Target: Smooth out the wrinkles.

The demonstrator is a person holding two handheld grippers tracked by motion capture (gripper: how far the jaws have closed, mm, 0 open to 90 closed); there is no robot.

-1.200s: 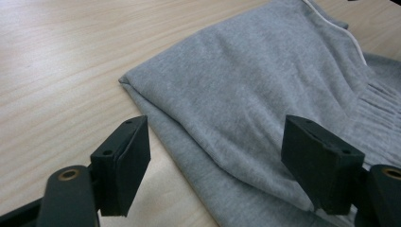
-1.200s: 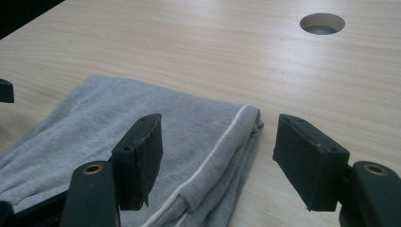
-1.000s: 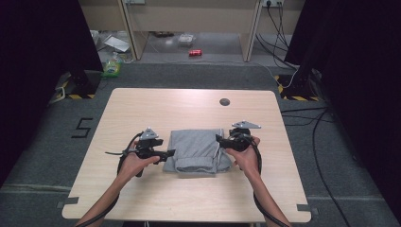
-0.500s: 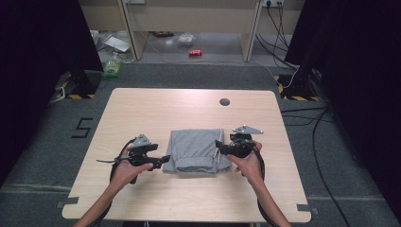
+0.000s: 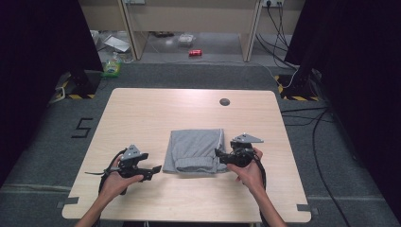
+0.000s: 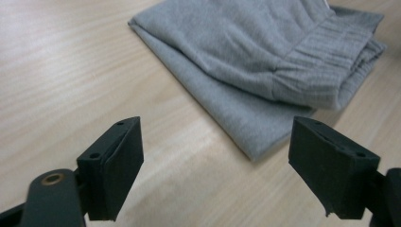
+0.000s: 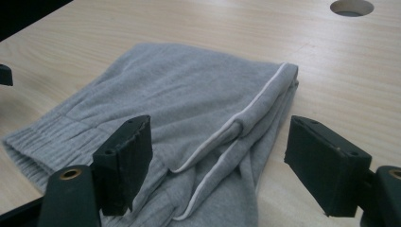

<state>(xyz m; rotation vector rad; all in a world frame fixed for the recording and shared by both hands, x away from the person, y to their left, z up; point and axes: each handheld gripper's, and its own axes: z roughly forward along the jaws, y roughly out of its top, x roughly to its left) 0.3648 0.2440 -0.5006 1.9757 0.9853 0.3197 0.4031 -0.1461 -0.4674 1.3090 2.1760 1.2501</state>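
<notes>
While both grippers had just been opening with nothing between their jaws, one folded grey garment [image 5: 196, 150] lay mid-table: just beside the spread right gripper [image 5: 221, 155], slightly apart from the spread left gripper [image 5: 156, 169].

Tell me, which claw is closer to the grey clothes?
The right claw: its tips sit at the edge of the folded grey clothes. The left claw is out on bare table, apart from them.
</notes>
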